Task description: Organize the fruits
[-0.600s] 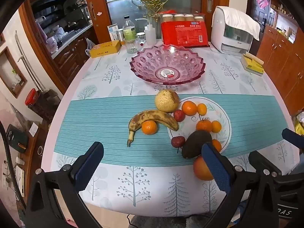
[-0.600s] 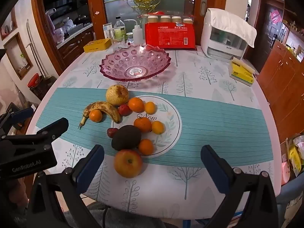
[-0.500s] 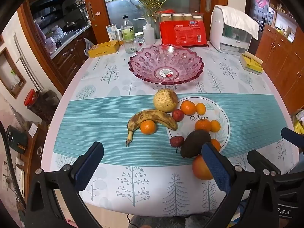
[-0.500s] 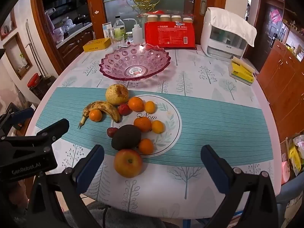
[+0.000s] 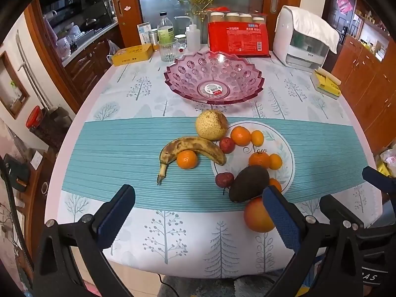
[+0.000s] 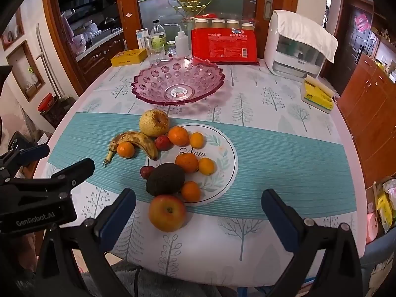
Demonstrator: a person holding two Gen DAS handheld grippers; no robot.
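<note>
A round table (image 5: 173, 237) under a tree-print cloth with a teal band fills a wood-panelled dining room, a kitchen opening off to the left. At the far side stands a pink glass bowl (image 5: 214, 78), empty but for its sticker, with a red pack (image 5: 238, 38), bottles and a white appliance (image 5: 303, 39) behind it. The fruit lies on the teal band nearer the camera: a pear (image 5: 211, 125), a spotted banana (image 5: 193, 148) curling around one orange (image 5: 187, 159), and a plate (image 5: 287, 148) carrying more oranges and small yellow fruits. An avocado (image 5: 248, 183) rests across the plate's near rim, a small red fruit just beside it, and an apple (image 6: 167, 212) sits on the cloth just in front. Both tools hang over the table's near edge, tilted steeply down toward the fruit. The left gripper (image 5: 198, 212) is spread wide and holds nothing; its right finger overlaps the apple in the left wrist view without gripping it. The right gripper (image 6: 198, 210) is equally wide and empty, the apple lying just inside its left finger.
</note>
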